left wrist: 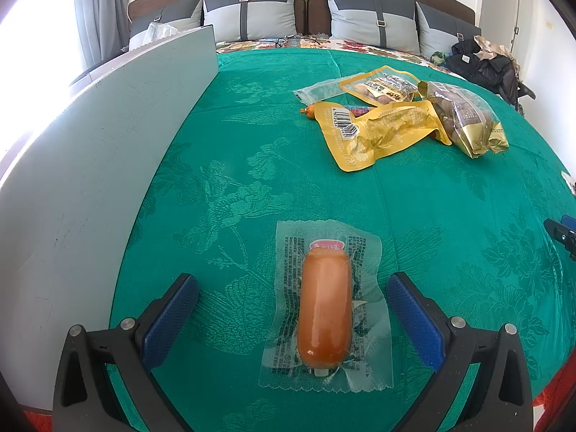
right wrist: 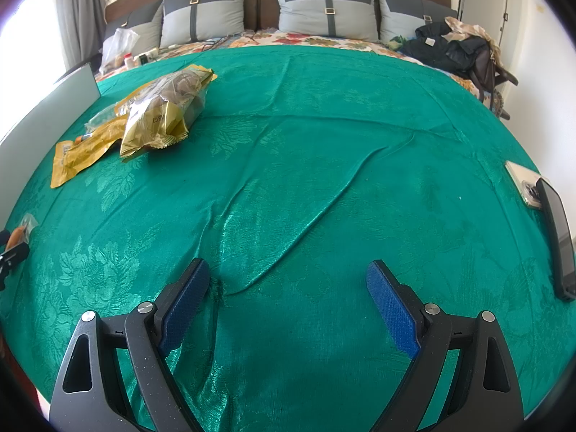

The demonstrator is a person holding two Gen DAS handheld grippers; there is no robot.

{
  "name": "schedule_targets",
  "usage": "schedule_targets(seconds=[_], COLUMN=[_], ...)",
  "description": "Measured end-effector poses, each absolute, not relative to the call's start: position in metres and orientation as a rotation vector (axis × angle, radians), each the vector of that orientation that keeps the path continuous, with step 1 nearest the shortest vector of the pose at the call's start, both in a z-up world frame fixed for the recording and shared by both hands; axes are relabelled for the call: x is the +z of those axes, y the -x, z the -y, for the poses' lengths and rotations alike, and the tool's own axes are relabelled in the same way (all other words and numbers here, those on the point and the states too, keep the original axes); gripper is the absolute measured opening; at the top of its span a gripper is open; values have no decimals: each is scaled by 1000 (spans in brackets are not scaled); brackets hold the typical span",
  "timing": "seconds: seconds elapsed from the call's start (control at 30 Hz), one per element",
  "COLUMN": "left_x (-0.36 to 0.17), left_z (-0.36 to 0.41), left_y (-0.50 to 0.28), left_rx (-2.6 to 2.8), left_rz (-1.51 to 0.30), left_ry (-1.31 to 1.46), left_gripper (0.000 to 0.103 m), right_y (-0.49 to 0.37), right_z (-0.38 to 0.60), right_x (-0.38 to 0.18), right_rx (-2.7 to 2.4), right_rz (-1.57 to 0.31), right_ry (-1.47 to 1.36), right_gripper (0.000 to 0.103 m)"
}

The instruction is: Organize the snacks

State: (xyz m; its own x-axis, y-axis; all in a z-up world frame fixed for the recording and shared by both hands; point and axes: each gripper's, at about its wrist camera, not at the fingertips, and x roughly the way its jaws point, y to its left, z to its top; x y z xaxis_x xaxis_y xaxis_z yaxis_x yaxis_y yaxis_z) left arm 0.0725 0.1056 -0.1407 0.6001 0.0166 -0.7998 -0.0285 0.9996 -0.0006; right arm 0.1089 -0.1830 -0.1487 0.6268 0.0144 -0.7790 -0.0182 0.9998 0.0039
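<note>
A sausage in a clear wrapper [left wrist: 325,306] lies flat on the green cloth, between the blue pads of my open left gripper [left wrist: 292,284]; neither pad touches it. The same sausage [right wrist: 16,236] shows small at the left edge of the right wrist view. Further off lies a pile of snacks: a yellow pouch [left wrist: 378,133], a gold bag of brown pieces [left wrist: 464,115], another yellow pack [left wrist: 381,84] and a thin orange sausage stick [left wrist: 310,111]. The pile appears in the right wrist view too, with the gold bag [right wrist: 162,115]. My right gripper [right wrist: 288,270] stands open over bare cloth.
A grey flat board [left wrist: 90,165] stands upright along the left side. Two phones [right wrist: 540,194] lie at the right edge of the green cloth [right wrist: 324,144]. Pillows [left wrist: 248,10], a plastic bag [right wrist: 117,48] and dark clothes [right wrist: 453,50] sit at the bed's far end.
</note>
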Motion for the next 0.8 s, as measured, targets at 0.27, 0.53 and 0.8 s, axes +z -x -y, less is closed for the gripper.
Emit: schedule_targets(seconds=[0.27, 0.53, 0.8], left_x=[-141, -140, -139], left_z=[-106, -105, -105], left_y=[-72, -72, -72], left_rx=[25, 24, 19], left_rz=[-927, -928, -926], left_ry=[14, 13, 12], left_gripper=[103, 103, 103], right_y=[-112, -168, -260], right_z=[185, 140, 69], right_x=[-148, -87, -100], right_rx=[12, 201, 159], right_rz=[-899, -883, -1008], right_ry=[2, -28, 203], right_gripper=[91, 90, 90])
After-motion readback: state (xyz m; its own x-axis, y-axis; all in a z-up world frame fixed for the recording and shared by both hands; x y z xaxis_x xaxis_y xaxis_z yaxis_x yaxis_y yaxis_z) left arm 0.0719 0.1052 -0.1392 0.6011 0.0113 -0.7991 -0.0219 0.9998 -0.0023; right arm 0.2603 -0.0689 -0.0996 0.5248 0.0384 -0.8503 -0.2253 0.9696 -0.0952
